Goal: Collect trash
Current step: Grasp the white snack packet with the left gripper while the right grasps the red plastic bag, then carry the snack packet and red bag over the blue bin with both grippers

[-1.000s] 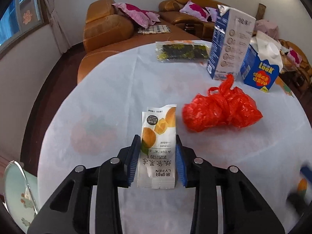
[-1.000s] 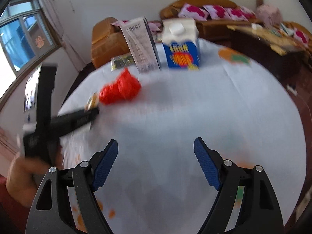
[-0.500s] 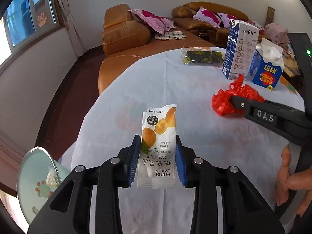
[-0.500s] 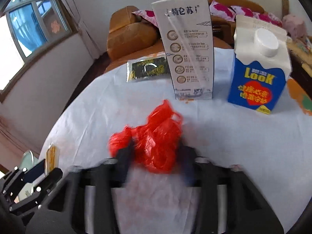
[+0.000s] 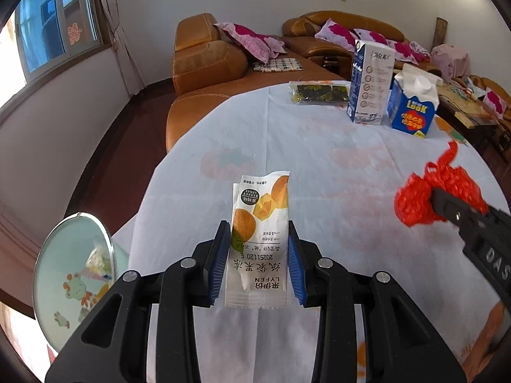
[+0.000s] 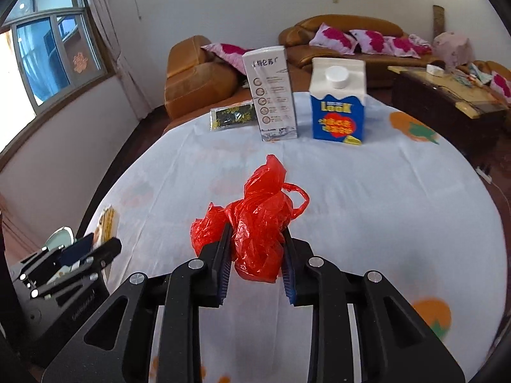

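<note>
On the round white tabletop [image 6: 367, 191], the biggest change is on my right: the right claw [image 6: 257, 257], spread wide over bare cloth a second ago, is now closing on the crumpled red plastic bag [image 6: 258, 220], pads pressing into it, so a second piece of trash looks secured. My left claw [image 5: 259, 263] stays clenched on the orange-printed snack wrapper [image 5: 260, 223], now carried nearer the tabletop's edge (a glass-lidded bin [image 5: 75, 274] shows below left). The two cartons and the dark packet remain uncollected.
</note>
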Demonstrator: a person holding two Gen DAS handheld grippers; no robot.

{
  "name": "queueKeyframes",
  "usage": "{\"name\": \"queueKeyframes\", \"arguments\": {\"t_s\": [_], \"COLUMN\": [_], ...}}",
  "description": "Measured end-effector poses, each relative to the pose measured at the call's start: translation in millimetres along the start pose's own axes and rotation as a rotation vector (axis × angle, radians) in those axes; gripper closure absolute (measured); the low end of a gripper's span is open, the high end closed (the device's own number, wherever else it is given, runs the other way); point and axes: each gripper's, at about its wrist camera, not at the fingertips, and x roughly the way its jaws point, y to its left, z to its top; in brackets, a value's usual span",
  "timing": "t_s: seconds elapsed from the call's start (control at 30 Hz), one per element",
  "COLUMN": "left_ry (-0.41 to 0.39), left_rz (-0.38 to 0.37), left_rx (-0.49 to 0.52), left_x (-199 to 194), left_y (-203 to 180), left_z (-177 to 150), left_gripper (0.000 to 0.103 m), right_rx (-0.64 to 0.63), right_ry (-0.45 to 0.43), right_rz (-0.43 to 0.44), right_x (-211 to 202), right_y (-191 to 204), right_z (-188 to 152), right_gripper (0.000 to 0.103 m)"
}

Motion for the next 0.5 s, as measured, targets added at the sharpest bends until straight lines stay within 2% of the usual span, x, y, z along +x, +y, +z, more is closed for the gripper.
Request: {"name": "queueKeyframes", "arguments": {"t_s": [0.5], "left_ry": [-0.016], "left_rz": [-0.004], "left_rx": [-0.047], "left_x": [-52.6], "left_y": [20.0], "left_z": [-47.8], "left_gripper": [0.068], "right_rx": [0.006], "right_ry": [-0.028], "right_rz": [0.020], "right_x": [-51.0], "right_y": [22.8], "right_z": [-40.5], "right_gripper": [0.075]}}
